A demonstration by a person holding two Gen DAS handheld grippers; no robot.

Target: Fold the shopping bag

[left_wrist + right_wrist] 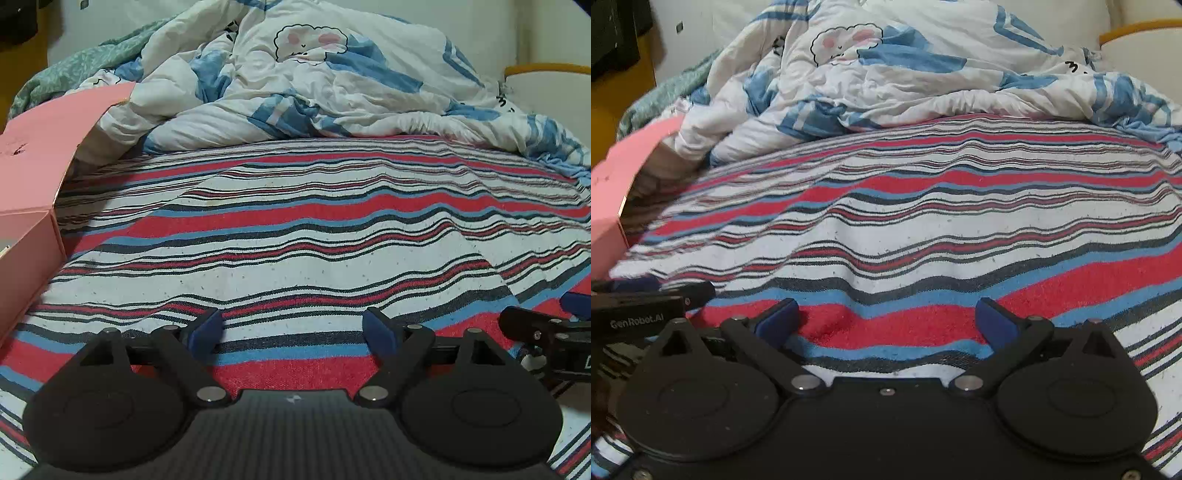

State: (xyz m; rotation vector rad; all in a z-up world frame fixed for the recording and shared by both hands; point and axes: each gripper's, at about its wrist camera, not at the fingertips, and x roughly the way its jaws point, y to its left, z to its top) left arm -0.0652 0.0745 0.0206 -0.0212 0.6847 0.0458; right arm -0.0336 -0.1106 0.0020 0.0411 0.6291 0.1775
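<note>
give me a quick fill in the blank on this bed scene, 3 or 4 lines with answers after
1. The bed sheet has red, blue, dark and white ____.
2. The jaws of the left gripper stand ____, with nothing between them.
3. The paper shopping bag at the left edge is ____ in colour.
4. The rumpled duvet shows a cartoon ____ with pink cheeks.

Missing words: stripes; open; pink; cloud

On my feeds the bed [295, 229] stretches ahead under a striped sheet [905, 229]. A rumpled duvet [314, 92] is heaped at its far end. A box [29, 177] sits on the left edge, its far end touching the duvet.
</note>
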